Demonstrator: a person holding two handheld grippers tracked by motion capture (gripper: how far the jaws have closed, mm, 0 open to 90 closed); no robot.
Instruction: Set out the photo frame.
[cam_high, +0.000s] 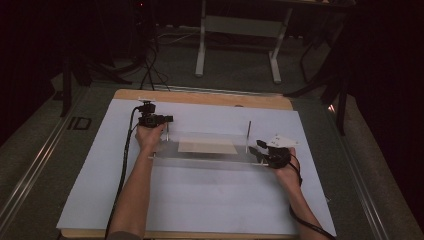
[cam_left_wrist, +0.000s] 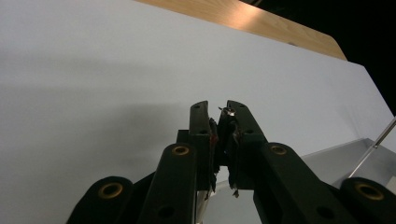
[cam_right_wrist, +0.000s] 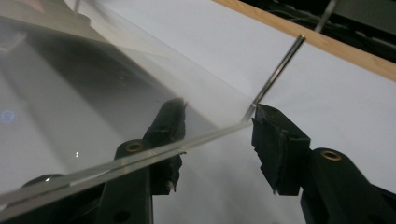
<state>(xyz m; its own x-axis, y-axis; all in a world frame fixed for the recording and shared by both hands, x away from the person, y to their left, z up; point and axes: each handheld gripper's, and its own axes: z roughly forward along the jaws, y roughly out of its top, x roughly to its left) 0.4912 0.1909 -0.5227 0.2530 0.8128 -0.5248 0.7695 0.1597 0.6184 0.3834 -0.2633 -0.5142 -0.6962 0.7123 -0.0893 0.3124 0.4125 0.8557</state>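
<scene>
The clear acrylic plate (cam_right_wrist: 93, 107) runs off the right gripper view's left edge. In the left gripper view, whatever the left hand-held gripper (cam_left_wrist: 219, 116) pinches stays hidden between its jaws.

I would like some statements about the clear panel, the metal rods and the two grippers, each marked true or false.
1. The left gripper has its jaws shut. True.
2. The right gripper is clamped tight on the clear panel. False: its jaws stand apart, and the panel's edge runs between them.
3. A pale sheet lies under the clear panel. True.
4. The metal rod near the right gripper lies flat on the table. False: it stands upright.
5. The white mat covers the wooden table completely. False: a strip of wood shows at the far edge.
</scene>
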